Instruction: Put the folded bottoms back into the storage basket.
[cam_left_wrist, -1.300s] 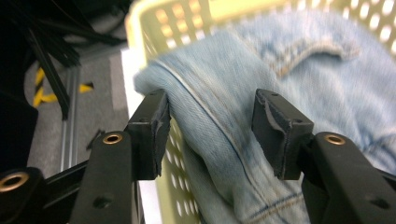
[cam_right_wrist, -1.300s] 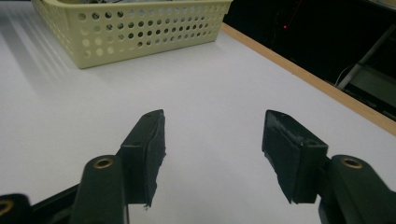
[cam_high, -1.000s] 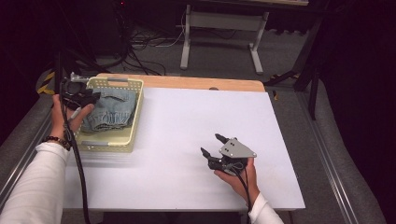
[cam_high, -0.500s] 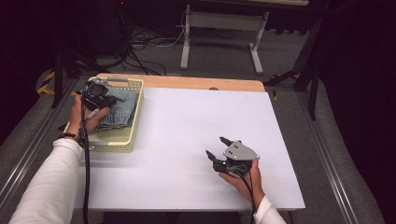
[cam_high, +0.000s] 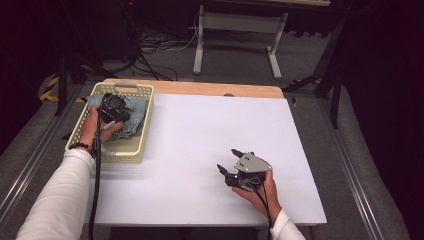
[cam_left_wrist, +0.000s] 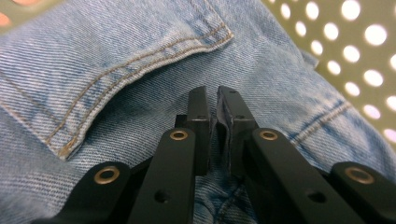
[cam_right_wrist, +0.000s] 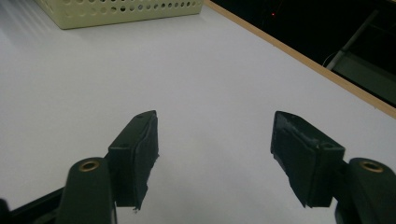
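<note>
A pair of blue denim jeans lies bunched in a pale yellow perforated basket at the table's far left. My left gripper is down in the basket on the jeans. In the left gripper view its jaws stand almost together, with a small fold of the jeans pinched between the pads. My right gripper rests low over the white table near the front right. Its jaws are wide apart with nothing between them.
The white table top stretches between the two hands, with a wooden strip along its far edge. The basket's holed wall is close beside the left jaws, and the basket lies far ahead of the right gripper.
My left hand has moved from the basket's left rim inward and down onto the jeans, and its jaws have closed on the denim. The right gripper has stayed where it was.
</note>
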